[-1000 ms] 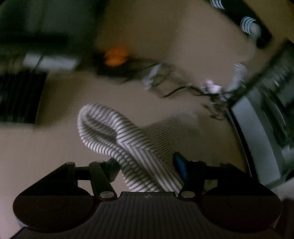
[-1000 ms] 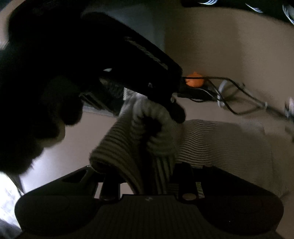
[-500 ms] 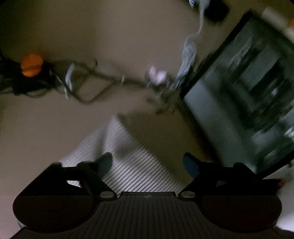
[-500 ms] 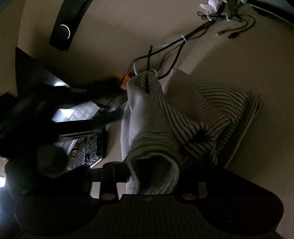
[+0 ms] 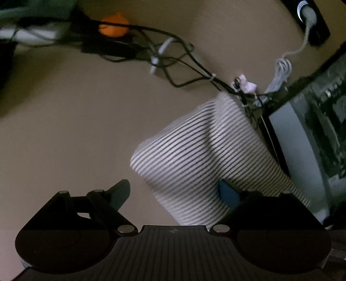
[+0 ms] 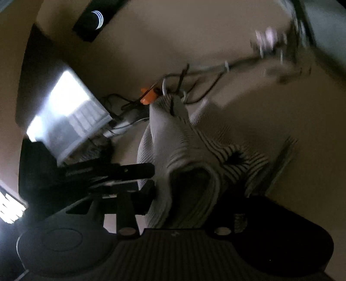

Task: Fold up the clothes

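A white garment with thin dark stripes (image 5: 201, 155) lies on a tan table. In the left wrist view my left gripper (image 5: 175, 192) is open, its jaws wide apart just above the garment's near part, and holds nothing. In the right wrist view my right gripper (image 6: 183, 194) is shut on a bunched fold of the striped garment (image 6: 186, 155) and holds it lifted, with cloth hanging between the fingers. The other gripper (image 6: 121, 173) shows dark at the left of that fold.
A tangle of black and white cables (image 5: 173, 60) with an orange object (image 5: 113, 26) lies at the table's far side. A dark monitor (image 5: 313, 134) stands at the right. A bright laptop screen (image 6: 64, 112) and a black speaker (image 6: 95, 19) are at the left.
My left gripper let go of the garment about a second ago and has swung back over it, open. My right gripper has lifted and turned with its fold of cloth.
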Tool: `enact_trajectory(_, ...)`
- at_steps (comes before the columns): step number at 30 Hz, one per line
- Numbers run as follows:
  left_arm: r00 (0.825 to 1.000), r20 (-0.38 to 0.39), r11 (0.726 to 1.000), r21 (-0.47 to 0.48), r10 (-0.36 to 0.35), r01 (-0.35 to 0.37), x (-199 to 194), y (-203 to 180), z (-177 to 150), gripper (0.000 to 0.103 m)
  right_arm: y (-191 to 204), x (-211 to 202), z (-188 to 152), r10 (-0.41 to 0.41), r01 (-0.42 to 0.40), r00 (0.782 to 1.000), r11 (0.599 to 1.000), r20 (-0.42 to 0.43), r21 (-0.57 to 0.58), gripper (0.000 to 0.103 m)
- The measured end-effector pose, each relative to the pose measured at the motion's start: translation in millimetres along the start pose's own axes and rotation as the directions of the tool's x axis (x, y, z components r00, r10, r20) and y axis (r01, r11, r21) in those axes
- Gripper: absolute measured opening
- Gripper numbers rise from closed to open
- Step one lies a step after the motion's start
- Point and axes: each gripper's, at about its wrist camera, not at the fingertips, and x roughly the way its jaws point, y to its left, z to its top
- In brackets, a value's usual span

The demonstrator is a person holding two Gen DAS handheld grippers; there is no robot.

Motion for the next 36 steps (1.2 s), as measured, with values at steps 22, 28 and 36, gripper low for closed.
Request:
enact_trajectory(22, 0.998, -0.017, 0.997, 0.036, 0.066, -0.065, -13.3, 19.6, 2.2, 0.095, 4.8, 64.6, 13.8, -0.347, 0.336, 0.938, 0.912, -0.004, -0.237, 0.076)
enact_trajectory(28, 0.982, 0.029, 0.977, 0.102, 0.187, -0.189, -39.6, 42.6, 12.4, 0.096, 59.3, 46.3, -39.3, -0.142, 0.082, 0.98, 0.929, -0.142, -0.36, 0.076)
enact_trajectory(36, 0.979, 0.036, 0.971, 0.123, 0.201, -0.204, -47.9, 35.5, -5.3, 0.094, 44.0, -6.3, 24.3, -0.084, 0.098, 0.994, 0.973, 0.074, -0.211, 0.085)
